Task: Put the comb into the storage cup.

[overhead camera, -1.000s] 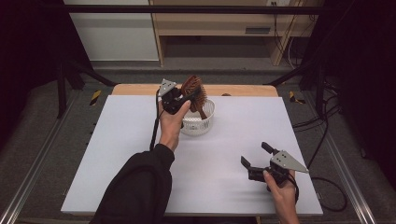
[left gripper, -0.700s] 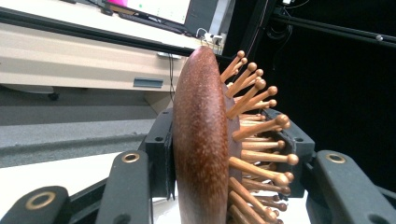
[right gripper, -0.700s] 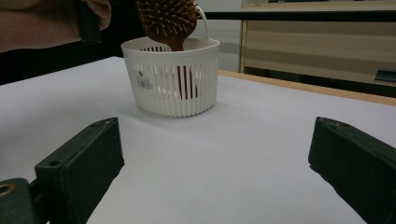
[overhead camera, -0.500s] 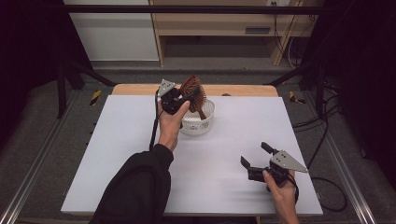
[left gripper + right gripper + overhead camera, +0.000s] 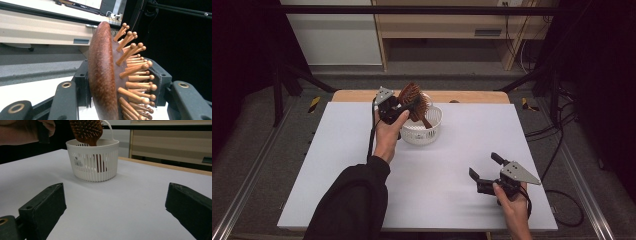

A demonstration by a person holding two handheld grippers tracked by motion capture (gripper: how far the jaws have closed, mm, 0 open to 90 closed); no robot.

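High view: found a white desk (image 5: 337, 165) with a wooden strip along its far edge. Stood on it, toward 12 o'clock of the sheet, a white slotted basket (image 5: 422, 134). Rose out of that basket a brown wooden hairbrush (image 5: 413, 100), handle slanting down inside, bristled head up above the rim. Sat at the brush head, at 9 o'clock of the basket, the left gripper (image 5: 393, 107), carried by a hand on a dark-sleeved forearm. Rested near 4 o'clock of the desk, well apart from the basket, the right gripper (image 5: 486, 167), jaws spread with nothing between them.

Left gripper view: saw the hairbrush (image 5: 102, 75) head edge-on between the two black jaws, smooth back toward 9 o'clock, wooden pins fanning toward 3 o'clock. Had just been opening, those jaws, with the brush head between them; lay close against the back the pad at 9 o'clock, stood behind the pin tips the one at 3 o'clock. Could not tell whether the pads pressed on it or had let go.

Right gripper view: showed the right gripper (image 5: 113, 202) released, jaws wide over bare desk (image 5: 125, 205). Stood ahead at 11 o'clock the basket (image 5: 93, 161), with the hairbrush (image 5: 86, 130) upright in it, handle visible through the slots.
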